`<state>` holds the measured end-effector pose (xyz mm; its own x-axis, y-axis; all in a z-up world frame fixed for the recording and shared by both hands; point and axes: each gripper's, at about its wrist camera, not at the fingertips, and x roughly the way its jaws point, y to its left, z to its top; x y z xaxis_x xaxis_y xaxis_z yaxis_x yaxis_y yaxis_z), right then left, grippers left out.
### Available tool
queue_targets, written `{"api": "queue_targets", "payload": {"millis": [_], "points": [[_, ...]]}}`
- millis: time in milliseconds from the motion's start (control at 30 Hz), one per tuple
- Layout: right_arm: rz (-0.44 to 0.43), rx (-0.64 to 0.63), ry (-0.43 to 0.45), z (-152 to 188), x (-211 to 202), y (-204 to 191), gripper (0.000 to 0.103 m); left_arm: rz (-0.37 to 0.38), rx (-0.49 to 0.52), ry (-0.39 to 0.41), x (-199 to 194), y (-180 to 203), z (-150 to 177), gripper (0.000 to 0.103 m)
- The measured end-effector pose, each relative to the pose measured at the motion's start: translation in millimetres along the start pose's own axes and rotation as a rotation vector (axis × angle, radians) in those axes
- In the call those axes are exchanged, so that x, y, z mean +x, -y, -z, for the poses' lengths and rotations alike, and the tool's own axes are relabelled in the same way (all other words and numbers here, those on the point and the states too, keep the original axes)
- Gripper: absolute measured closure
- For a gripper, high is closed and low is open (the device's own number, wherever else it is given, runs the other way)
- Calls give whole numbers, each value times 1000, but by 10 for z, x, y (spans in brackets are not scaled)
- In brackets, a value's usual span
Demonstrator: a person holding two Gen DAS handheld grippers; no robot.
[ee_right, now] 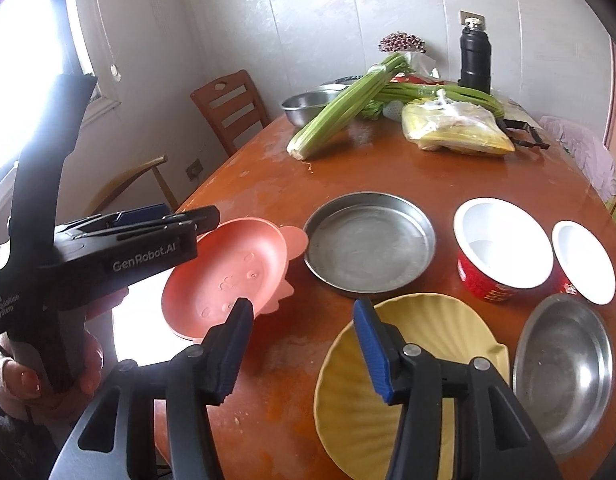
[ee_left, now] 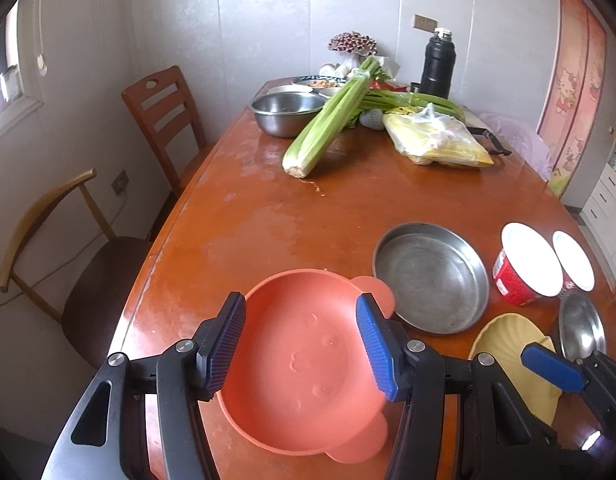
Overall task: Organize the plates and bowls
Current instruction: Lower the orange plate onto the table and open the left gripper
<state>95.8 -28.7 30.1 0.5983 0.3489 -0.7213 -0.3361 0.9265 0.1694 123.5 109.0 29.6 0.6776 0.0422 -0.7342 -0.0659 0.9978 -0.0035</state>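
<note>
A pink bear-shaped plate (ee_left: 304,364) lies at the near edge of the brown table (ee_left: 268,216); it also shows in the right wrist view (ee_right: 228,276). My left gripper (ee_left: 302,348) is open above it, fingers apart over its sides. A flat steel plate (ee_left: 431,276) (ee_right: 369,240), a yellow shell-shaped plate (ee_left: 507,344) (ee_right: 419,324), a small steel bowl (ee_right: 563,368), a big red-and-white bowl (ee_right: 499,246) and a smaller one (ee_right: 583,260) lie to the right. My right gripper (ee_right: 304,352) is open, over the yellow plate's left edge.
At the far end are a large steel bowl (ee_left: 286,110), celery bunches (ee_left: 327,120), a yellow plastic bag (ee_left: 435,138), a black thermos (ee_left: 437,64) and dishes of food. Two chairs (ee_left: 164,120) stand along the table's left side.
</note>
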Motion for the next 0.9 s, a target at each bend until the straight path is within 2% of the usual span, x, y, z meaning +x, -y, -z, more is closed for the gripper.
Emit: {"api": "queue_targets", "payload": {"millis": [233,500,900], "points": [[19,36,37,56,-216,191,50,26,26,8,-111,194,39,44],[43,79,50,209,-430,447,50,89,73,-18,-154,523,168,44],[91,131,17,648,-649,759,50,132,148,-63,-119,929,421,44]]}}
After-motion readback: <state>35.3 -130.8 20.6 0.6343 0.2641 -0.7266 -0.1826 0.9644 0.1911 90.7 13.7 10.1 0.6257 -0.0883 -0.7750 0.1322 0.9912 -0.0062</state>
